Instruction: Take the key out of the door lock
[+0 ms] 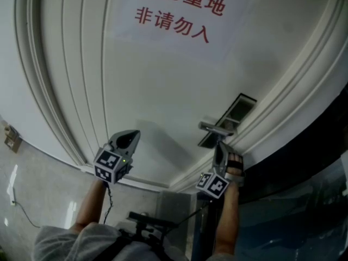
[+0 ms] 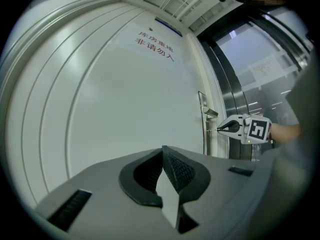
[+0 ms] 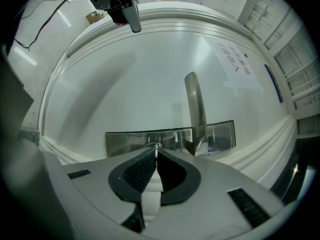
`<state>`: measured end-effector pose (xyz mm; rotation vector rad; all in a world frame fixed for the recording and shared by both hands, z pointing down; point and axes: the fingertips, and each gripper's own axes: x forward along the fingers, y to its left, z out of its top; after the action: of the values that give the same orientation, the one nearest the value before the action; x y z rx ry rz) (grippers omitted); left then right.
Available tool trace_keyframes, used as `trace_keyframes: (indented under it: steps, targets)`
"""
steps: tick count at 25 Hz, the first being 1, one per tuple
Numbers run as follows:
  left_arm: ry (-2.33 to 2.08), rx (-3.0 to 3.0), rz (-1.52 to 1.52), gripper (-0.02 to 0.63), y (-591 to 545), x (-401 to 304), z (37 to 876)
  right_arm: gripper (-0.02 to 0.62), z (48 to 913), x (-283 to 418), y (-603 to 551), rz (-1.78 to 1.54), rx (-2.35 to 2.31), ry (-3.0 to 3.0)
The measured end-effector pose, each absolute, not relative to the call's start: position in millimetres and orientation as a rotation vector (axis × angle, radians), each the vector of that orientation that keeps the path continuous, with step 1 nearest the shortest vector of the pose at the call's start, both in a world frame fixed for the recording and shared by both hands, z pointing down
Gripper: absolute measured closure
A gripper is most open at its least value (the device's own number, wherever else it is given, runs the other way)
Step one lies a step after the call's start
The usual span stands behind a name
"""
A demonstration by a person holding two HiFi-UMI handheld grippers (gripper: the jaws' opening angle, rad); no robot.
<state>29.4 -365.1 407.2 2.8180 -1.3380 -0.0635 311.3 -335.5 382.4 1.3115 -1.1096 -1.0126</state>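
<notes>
A white door (image 1: 163,91) carries a steel lock plate (image 3: 125,140) with a lever handle (image 3: 195,111) on it. A small metal key (image 3: 155,145) sticks out of the lock on that plate, below the handle. My right gripper (image 3: 156,150) points level at the plate, its jaws shut on the key's head. In the left gripper view the right gripper (image 2: 220,129) touches the door's edge just under the handle (image 2: 210,112). My left gripper (image 2: 163,150) hovers in front of the bare door panel, well left of the lock, shut with nothing in it.
A paper sign with red characters (image 1: 176,12) is stuck high on the door. Moulded door frame (image 1: 283,107) runs beside the lock, with a dark glass panel (image 1: 310,167) to its right. A wall socket (image 1: 12,140) sits at far left.
</notes>
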Motion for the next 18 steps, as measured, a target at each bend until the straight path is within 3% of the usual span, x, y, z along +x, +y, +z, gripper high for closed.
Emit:
trace_keyframes:
  steps: [18]
  targets:
    - [-1.251, 2.86, -0.061, 0.6, -339, 53, 413, 0.575, 383, 311, -276, -0.707, 1.723, -1.473]
